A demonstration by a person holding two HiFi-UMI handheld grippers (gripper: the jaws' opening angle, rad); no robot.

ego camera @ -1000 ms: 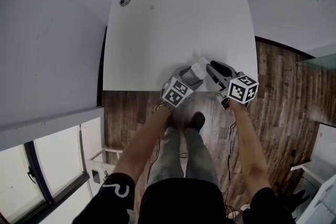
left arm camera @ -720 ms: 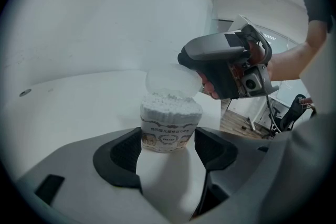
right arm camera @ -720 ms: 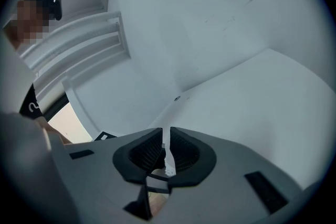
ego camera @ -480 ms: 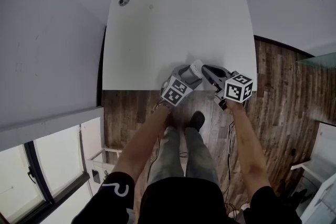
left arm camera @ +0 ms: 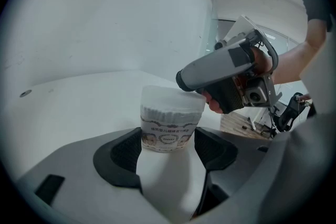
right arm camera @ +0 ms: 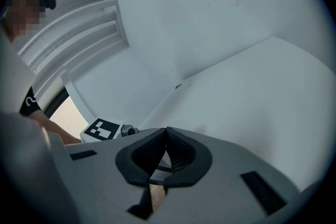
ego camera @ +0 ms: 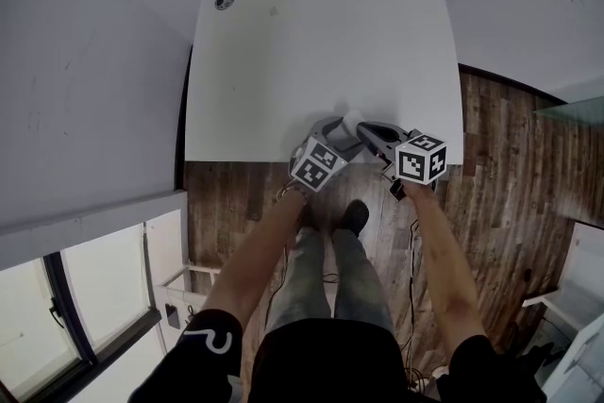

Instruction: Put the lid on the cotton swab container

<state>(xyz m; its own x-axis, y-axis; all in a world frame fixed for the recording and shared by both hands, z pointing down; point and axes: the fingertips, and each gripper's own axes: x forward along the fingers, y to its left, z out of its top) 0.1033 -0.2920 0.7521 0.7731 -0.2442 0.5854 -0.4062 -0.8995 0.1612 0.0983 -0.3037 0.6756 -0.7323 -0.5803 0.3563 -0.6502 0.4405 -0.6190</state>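
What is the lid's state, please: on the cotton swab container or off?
On, it seems: a translucent lid sits over the swab tips of the cotton swab container; how firmly cannot be told.

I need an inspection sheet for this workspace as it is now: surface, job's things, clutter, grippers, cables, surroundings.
Surface: white table, no stains seen.
Job's things: cotton swab container upright near the front edge; translucent lid appears seated on top.
Clutter: one small round fitting at the far left corner.
Grippers: left gripper shut on the container; right gripper shut, empty, its tip at the lid.
Cables: thin cable below the right gripper.
Surroundings: wooden floor, white wall, window.
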